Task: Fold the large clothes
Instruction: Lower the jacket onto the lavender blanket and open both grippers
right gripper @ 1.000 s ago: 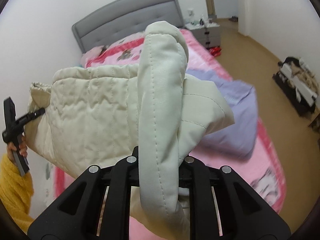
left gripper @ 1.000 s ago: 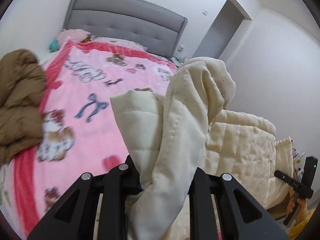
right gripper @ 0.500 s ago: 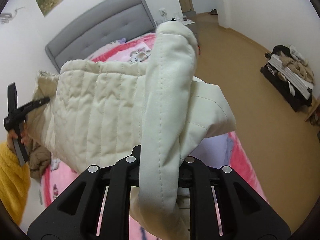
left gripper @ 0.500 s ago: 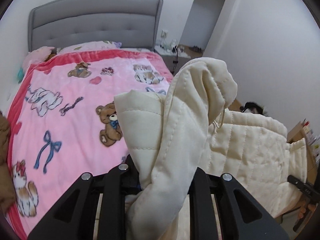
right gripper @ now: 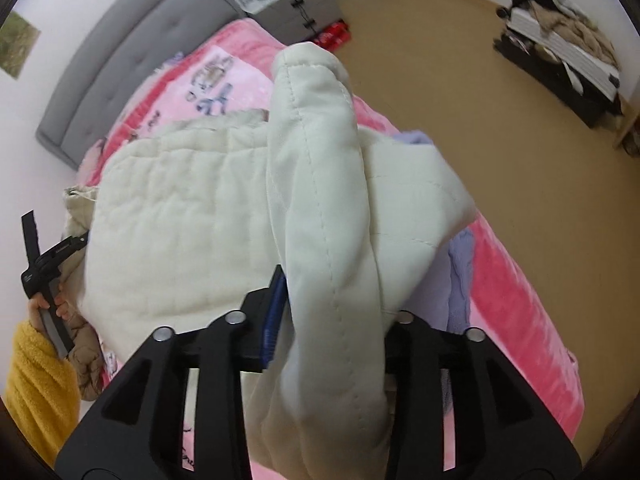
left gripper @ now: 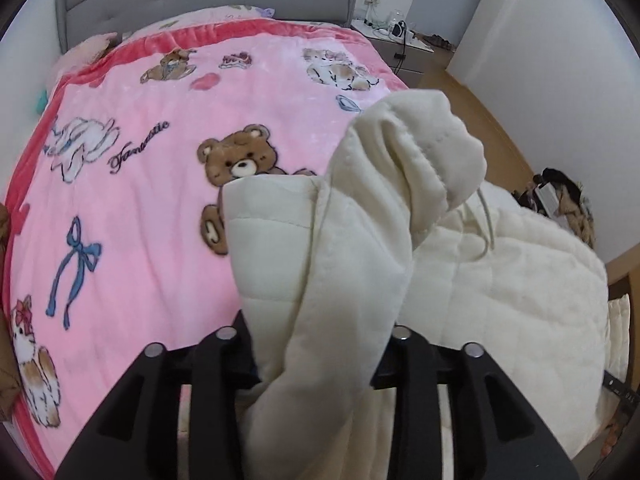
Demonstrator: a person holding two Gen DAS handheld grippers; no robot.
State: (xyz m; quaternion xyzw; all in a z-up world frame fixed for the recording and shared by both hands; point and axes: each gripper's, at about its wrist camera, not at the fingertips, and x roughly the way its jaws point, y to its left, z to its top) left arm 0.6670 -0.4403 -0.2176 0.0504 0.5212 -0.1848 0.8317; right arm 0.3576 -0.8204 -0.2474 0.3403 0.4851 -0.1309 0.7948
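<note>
Cream quilted jacket (left gripper: 500, 280) hanging between both grippers above pink blanket (left gripper: 140, 200), bulk sagging toward bed.

Left gripper (left gripper: 320, 344): jaws just opening, thick fold of jacket between them; pads hidden by fabric, cannot tell if pressing. Right gripper (right gripper: 332, 320): jaws likewise just opening, padded edge standing up through gap; blue pad (right gripper: 274, 320) bare on left side, clear of fabric, so grip apparently released.

Risks, judged:
- Uneven release: one side drops first, jacket lands skewed or bunched.
- Fold snagging on a finger, dragged along on withdrawal.
- Right end near bed edge, above purple cloth (right gripper: 460, 272); possible slide toward floor.

Orientation: long axis spanning gripper to gripper, across bed. Held edge uppermost, rest draping down. Collar versus hem end not distinguishable.
</note>
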